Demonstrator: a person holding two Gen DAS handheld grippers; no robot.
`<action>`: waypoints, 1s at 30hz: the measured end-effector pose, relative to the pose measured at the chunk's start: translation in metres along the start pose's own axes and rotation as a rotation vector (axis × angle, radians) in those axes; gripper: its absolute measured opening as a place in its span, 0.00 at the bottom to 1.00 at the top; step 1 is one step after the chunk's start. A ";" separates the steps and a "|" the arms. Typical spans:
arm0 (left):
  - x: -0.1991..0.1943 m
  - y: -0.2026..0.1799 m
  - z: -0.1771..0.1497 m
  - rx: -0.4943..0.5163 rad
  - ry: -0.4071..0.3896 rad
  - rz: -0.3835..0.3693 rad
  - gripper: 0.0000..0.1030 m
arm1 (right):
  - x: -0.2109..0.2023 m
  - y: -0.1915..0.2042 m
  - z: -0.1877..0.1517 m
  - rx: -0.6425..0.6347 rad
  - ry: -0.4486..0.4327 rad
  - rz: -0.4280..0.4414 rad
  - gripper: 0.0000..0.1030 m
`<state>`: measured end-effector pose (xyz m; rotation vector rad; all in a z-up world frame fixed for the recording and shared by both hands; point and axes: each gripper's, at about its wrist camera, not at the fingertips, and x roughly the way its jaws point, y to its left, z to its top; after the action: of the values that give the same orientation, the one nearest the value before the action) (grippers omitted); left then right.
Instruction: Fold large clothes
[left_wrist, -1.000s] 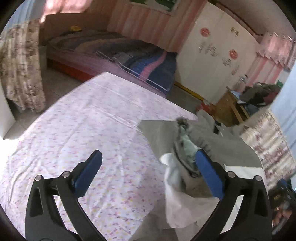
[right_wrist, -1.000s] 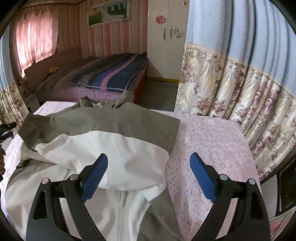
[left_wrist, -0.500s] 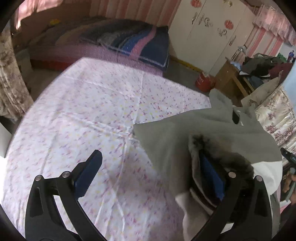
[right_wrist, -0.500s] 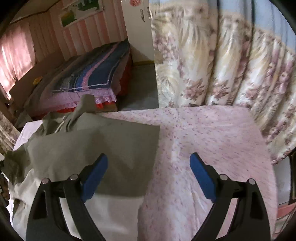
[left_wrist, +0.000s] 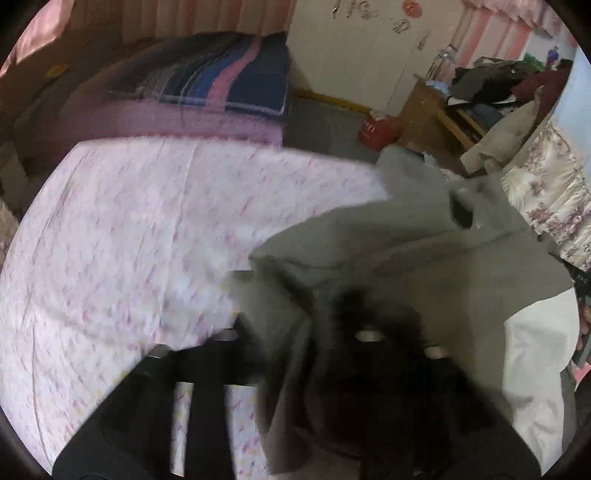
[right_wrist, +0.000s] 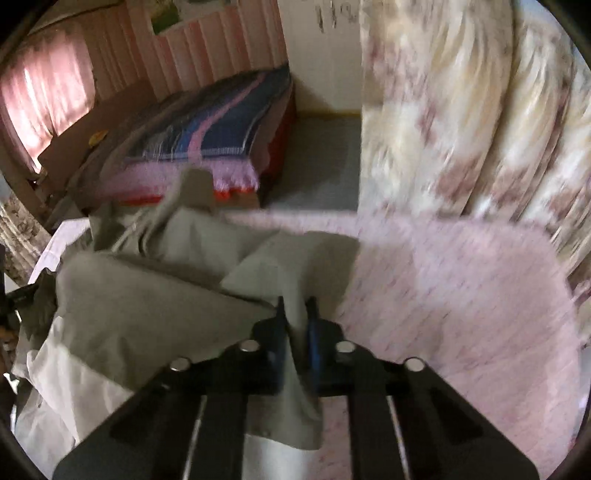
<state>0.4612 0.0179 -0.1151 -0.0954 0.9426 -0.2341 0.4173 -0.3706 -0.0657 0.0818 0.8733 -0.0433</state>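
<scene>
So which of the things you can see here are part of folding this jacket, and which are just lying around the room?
Part of the job:
- grey and white jacket
- right gripper, shut on a fold of it
- left gripper, closing, jacket cloth between its jaws
- pink flowered sheet under the jacket

Just lying about:
- striped blanket
- red container
- heap of clothes
- flowered curtain

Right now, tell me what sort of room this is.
Most likely a lived-in bedroom. A bed with a striped blanket stands against the pink striped wall, a white wardrobe is beside it, and flowered curtains hang near the cloth-covered table where the grey and white garment lies.
</scene>
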 end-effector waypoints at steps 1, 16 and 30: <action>-0.004 -0.009 0.007 0.057 -0.041 0.038 0.14 | -0.007 0.003 0.003 -0.029 -0.034 -0.028 0.05; -0.020 -0.008 0.033 0.131 -0.174 0.322 0.86 | -0.040 0.009 -0.003 -0.081 -0.121 -0.239 0.65; -0.067 -0.114 0.007 0.108 -0.131 0.085 0.97 | -0.044 0.122 0.002 -0.045 -0.081 0.037 0.84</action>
<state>0.4113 -0.0763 -0.0372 0.0282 0.8001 -0.1976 0.3989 -0.2491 -0.0241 0.0541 0.7912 0.0075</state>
